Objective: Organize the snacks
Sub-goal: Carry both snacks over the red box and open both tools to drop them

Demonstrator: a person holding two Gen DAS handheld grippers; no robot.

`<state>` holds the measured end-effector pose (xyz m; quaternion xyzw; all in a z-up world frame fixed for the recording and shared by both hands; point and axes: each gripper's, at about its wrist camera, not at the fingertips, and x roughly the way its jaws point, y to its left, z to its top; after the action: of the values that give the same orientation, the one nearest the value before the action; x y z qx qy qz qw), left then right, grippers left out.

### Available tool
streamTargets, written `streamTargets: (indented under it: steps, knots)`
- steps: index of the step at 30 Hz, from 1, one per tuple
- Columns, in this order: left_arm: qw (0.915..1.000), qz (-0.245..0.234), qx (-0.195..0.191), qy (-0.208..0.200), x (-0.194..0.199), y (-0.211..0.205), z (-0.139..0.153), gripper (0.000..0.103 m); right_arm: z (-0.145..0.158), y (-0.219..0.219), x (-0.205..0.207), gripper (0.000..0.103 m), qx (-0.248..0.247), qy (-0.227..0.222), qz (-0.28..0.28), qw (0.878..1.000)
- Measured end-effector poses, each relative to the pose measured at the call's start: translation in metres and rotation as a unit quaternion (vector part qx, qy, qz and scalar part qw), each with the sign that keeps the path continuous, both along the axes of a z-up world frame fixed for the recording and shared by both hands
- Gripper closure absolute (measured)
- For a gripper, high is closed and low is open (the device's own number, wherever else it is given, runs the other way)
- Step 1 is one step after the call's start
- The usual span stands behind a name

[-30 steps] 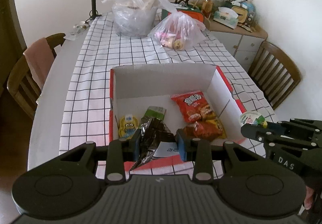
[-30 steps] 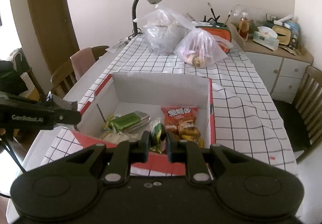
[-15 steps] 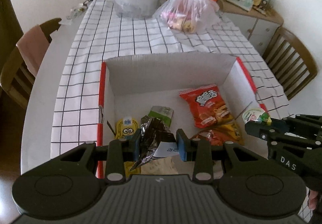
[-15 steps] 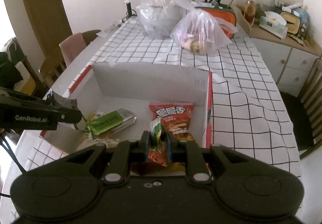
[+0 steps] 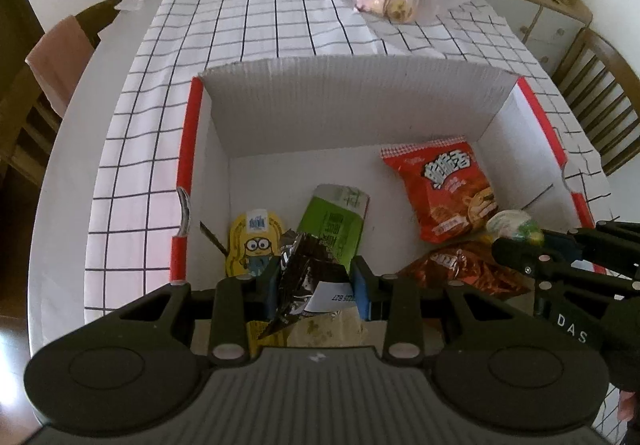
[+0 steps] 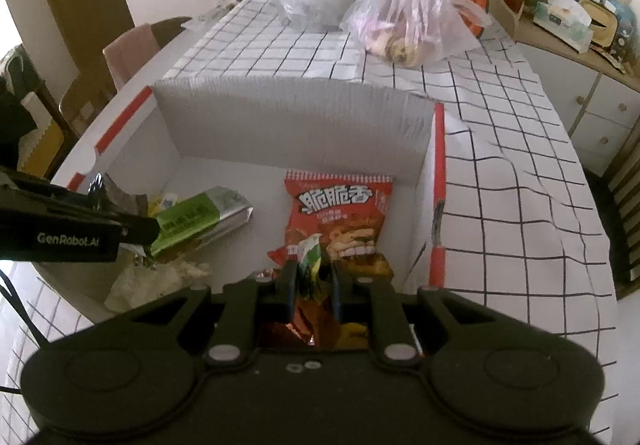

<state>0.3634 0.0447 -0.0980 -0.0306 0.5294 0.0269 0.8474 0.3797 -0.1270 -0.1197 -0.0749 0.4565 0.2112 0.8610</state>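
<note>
The left claw is clamped on a dark foil packet; the right claw pinches a small green-and-white packet (both above the box), red chip bag just ahead.

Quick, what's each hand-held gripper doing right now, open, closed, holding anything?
Left hand-held gripper: closed on a dark foil snack packet.
Right hand-held gripper: closed on a small green and white snack packet.
</note>
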Motion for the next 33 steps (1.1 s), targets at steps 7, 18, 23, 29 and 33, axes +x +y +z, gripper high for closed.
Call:
streamTargets:
  steps: [7,18,23,29,33]
  knots:
    - [1.0000,0.000,0.000,0.001,-0.002,-0.002,-0.004,0.067,-0.006,0.002,-0.002,0.081,-0.005,0.006,0.010,1.000]
    - [0.9995,0.002,-0.014,-0.027,-0.021,0.001,0.011,0.045,0.006,-0.006,-0.016,0.067,0.015,-0.006,0.013,1.000]
    - [0.9989,-0.001,-0.015,-0.044,-0.035,0.002,0.022,0.043,0.018,-0.011,-0.029,0.058,0.029,-0.018,0.016,0.999]
    - [0.9974,-0.002,-0.017,-0.070,-0.056,0.004,0.037,0.042,0.035,-0.017,-0.047,0.046,0.043,-0.041,0.020,0.998]
    - [0.9960,-0.003,-0.013,-0.088,-0.071,0.005,0.046,0.040,0.046,-0.020,-0.060,0.037,0.055,-0.054,0.024,0.997]
